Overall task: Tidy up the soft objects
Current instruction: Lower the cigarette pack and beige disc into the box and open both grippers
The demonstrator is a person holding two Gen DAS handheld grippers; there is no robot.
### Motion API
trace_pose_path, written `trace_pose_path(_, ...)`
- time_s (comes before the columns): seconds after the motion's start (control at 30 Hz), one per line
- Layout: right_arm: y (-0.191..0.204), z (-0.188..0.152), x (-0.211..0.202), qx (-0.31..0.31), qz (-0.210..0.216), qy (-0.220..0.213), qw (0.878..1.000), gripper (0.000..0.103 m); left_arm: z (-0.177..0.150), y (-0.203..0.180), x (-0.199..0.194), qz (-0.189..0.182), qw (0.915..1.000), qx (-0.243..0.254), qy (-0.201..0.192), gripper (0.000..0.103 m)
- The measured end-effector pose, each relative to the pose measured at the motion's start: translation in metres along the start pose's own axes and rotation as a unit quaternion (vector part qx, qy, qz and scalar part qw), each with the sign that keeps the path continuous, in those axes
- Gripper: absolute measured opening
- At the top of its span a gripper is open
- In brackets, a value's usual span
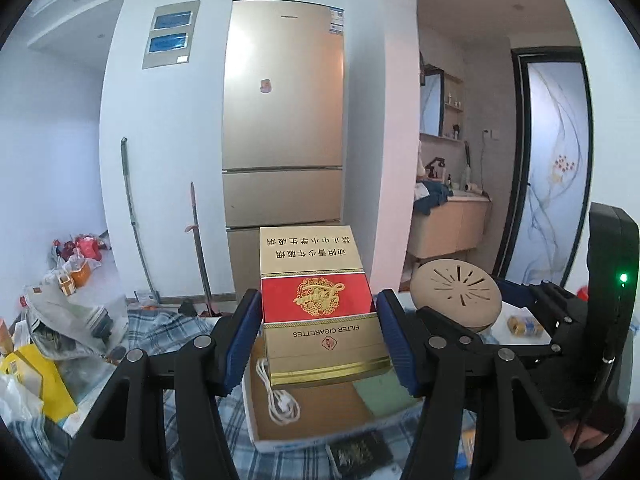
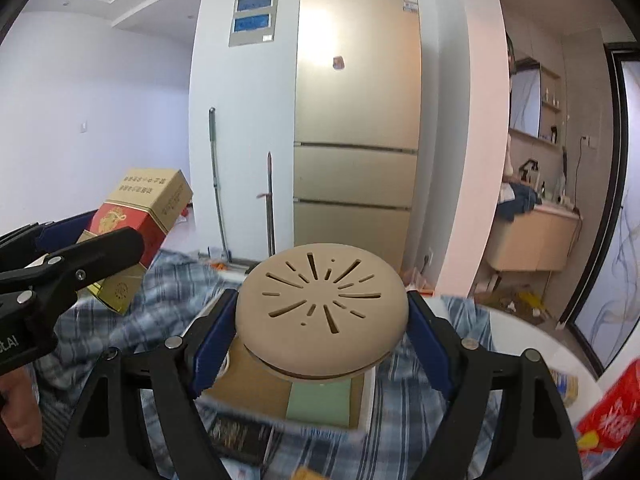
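My left gripper (image 1: 318, 334) is shut on a gold and red cigarette carton (image 1: 316, 304) and holds it in the air above a shallow white cardboard box (image 1: 250, 408). The carton also shows at the left of the right wrist view (image 2: 140, 228). My right gripper (image 2: 322, 334) is shut on a round beige slotted case (image 2: 322, 320), held above the same box (image 2: 370, 396). The case also shows in the left wrist view (image 1: 456, 294), to the right of the carton.
The box holds a white cable (image 1: 276, 396) and a green card (image 2: 320, 398) and sits on a blue plaid cloth (image 2: 168, 300). A dark booklet (image 2: 240, 438) lies in front of it. Bags and clutter (image 1: 48, 332) sit left. A fridge (image 1: 282, 112) stands behind.
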State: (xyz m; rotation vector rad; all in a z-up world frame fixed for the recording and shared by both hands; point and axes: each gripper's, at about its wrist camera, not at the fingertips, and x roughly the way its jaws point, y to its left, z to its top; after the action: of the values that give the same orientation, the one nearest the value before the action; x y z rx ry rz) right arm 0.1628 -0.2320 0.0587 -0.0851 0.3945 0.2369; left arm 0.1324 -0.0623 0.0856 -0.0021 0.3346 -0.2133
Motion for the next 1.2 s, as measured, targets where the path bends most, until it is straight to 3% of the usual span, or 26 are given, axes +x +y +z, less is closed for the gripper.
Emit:
trace_pose_path(0.17,-0.008,0.011,0.02,0.026,0.001,-0.005,1.0,0.08,0.012,0.007,0.032,0.011,0.9988,-0.013,0.045,0.061)
trace_pose_path(0.2,-0.009,0.01,0.025,0.033,0.003,-0.001,0.999,0.08,0.011,0.008,0.044,0.021,0.9971,-0.011,0.073,0.061)
trace_pose_path(0.4,-0.01,-0.014,0.053,0.037,0.017,0.034,0.999,0.081,-0.013,0.022,0.085,0.014,0.9905,-0.035,0.132,0.061)
trace_pose_path(0.63,-0.011,-0.045,0.085,0.03,0.019,0.111,0.993,0.081,-0.043,0.028,0.119,0.012,0.9814,-0.026,0.19,0.061)
trace_pose_path(0.83,-0.012,-0.072,0.116,0.031,0.027,0.195,0.98,0.081,-0.071,0.034,0.142,0.0,0.9673,-0.034,0.251,0.062)
trace_pose_path(1.03,-0.018,-0.081,0.126,0.043,0.045,0.228,0.972,0.081,-0.086,0.041,0.155,0.006,0.958,-0.048,0.283,0.061)
trace_pose_path(1.2,-0.015,-0.086,0.127,0.041,0.051,0.24,0.969,0.081,-0.09,0.043,0.156,0.006,0.9571,-0.052,0.285,0.066)
